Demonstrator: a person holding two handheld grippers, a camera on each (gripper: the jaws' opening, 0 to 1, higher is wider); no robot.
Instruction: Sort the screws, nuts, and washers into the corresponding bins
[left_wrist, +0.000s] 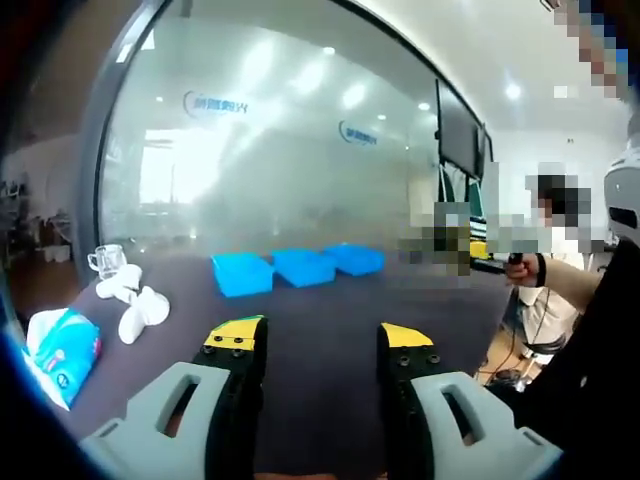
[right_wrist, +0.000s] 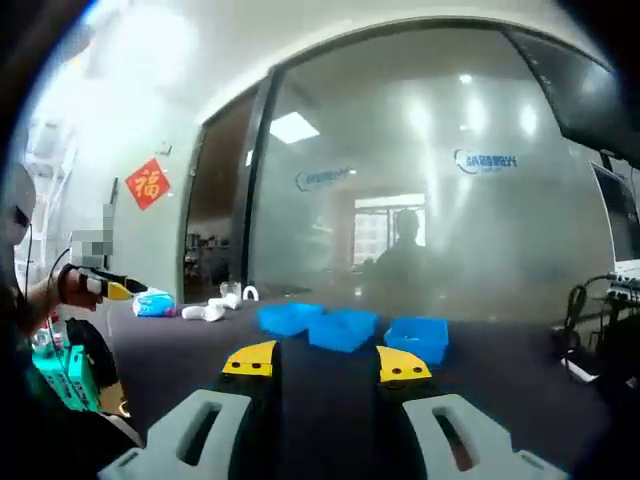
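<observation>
Three blue bins stand in a row on the dark table: in the left gripper view the left bin (left_wrist: 242, 273), the middle bin (left_wrist: 304, 266) and the right bin (left_wrist: 355, 259). The right gripper view shows the same row, left bin (right_wrist: 288, 318), middle bin (right_wrist: 343, 329), right bin (right_wrist: 417, 338). My left gripper (left_wrist: 320, 340) is open above the near table, well short of the bins, holding nothing. My right gripper (right_wrist: 326, 363) is open too, nothing between its jaws. Screws, nuts and washers are too small to make out.
White objects (left_wrist: 136, 300) and a clear glass cup (left_wrist: 108, 261) sit at the table's left, with a blue-white tissue pack (left_wrist: 62, 350) nearer. A person (left_wrist: 545, 290) at the right holds another gripper. A frosted glass wall (left_wrist: 280, 150) stands behind the table.
</observation>
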